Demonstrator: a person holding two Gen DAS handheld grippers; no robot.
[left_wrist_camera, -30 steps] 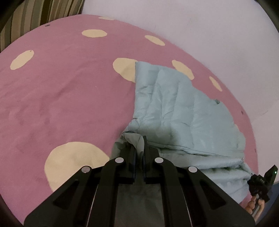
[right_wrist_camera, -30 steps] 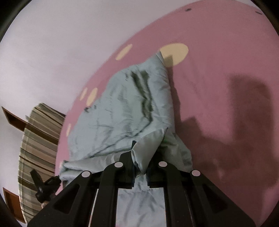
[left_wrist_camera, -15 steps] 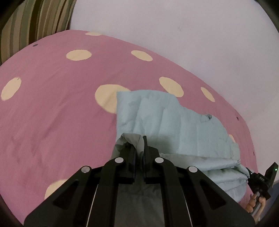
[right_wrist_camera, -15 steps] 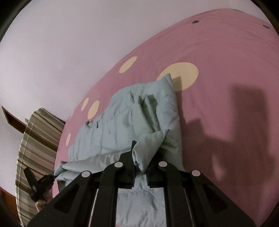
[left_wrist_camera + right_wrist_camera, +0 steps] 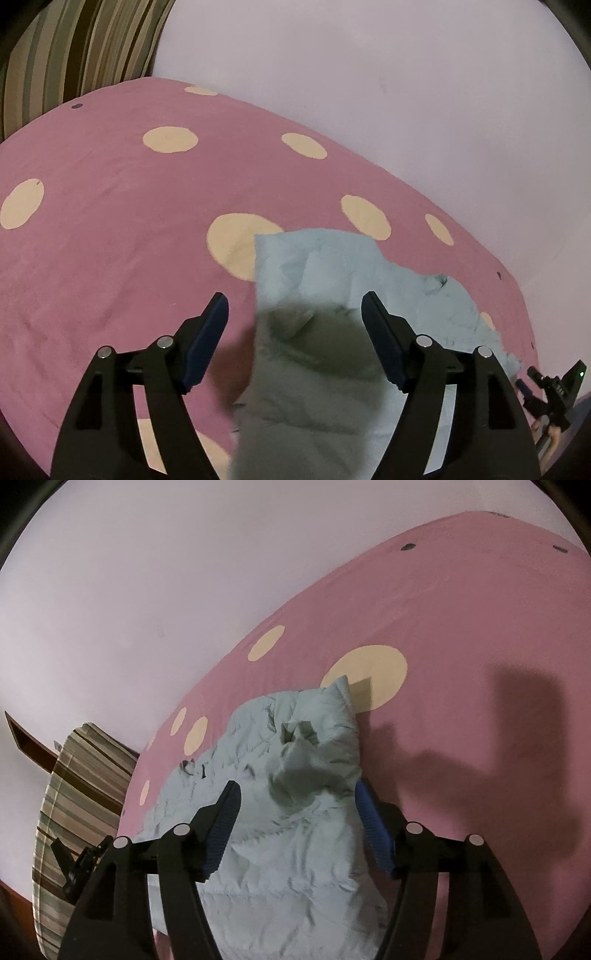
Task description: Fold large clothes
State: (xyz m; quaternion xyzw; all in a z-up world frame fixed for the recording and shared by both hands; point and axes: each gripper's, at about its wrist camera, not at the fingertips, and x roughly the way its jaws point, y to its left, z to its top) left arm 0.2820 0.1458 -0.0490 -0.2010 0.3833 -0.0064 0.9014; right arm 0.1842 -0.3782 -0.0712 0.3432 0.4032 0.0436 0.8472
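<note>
A pale blue-green padded garment (image 5: 314, 266) lies folded over on a pink bed cover (image 5: 110, 221) with cream dots. My left gripper (image 5: 293, 299) hovers above the garment's near left edge. Its jaws are opening, and the cloth lies below and between the blue pads without touching them. In the right wrist view the garment (image 5: 295, 849) is rumpled, with a raised crease near its far corner. My right gripper (image 5: 295, 786) hangs over it with its jaws opening. The cloth bulges up between its pads, and neither pad presses on it.
A plain pale wall (image 5: 369, 74) runs along the bed's far side. A striped cushion (image 5: 74, 794) stands at the bed's end, beside a brown wooden edge (image 5: 29, 738). A hand (image 5: 550, 439) holding the other tool shows at the lower right. Dark shadows fall on the cover (image 5: 461, 627).
Both grippers were shut on folds of the garment and have now opened and let go. The cloth has dropped onto the pile. Both grippers have risen and drawn back.
</note>
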